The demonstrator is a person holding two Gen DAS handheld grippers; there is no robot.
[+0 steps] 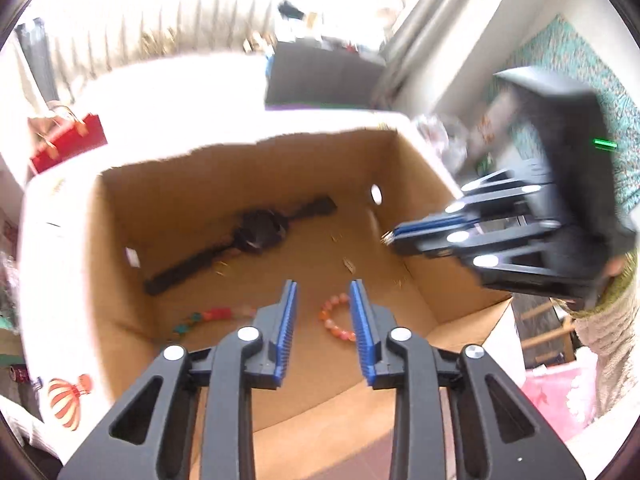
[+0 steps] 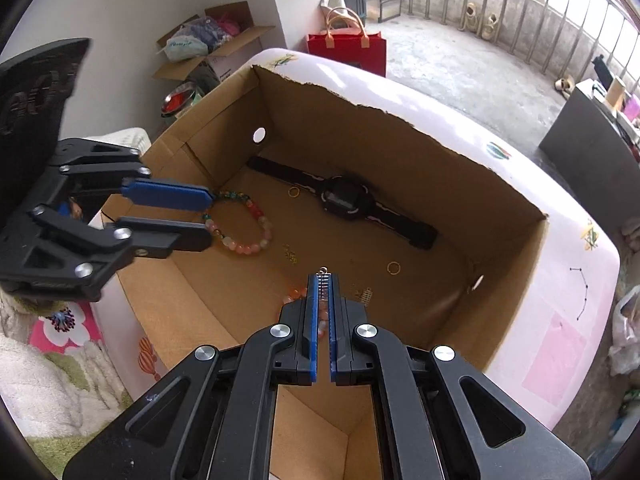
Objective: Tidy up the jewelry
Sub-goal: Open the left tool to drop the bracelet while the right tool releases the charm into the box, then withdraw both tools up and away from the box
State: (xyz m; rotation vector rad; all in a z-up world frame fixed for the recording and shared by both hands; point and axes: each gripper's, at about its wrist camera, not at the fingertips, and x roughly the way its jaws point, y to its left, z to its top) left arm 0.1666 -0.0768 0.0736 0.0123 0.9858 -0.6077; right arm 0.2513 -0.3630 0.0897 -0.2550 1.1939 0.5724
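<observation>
Both grippers hung over the open cardboard box (image 2: 400, 184), dropping jewelry into it.

The box sat on a pale printed cover and already held, from largest to smallest, a black wristwatch (image 2: 344, 200) along the far wall, a pink beaded bracelet (image 2: 244, 236), an orange beaded bracelet (image 1: 334, 318), loose gold rings (image 2: 394, 267) and small gold bits. The left gripper (image 1: 323, 292) had its fingers spread with nothing between them, directly above the orange bracelet. The right gripper (image 2: 323, 280) had its fingers pressed together on a small metal earring (image 2: 323, 271) that peeked past the tips. Judged from this, the deposit step was under way; the next move called for the right fingers to part over the box floor.
</observation>
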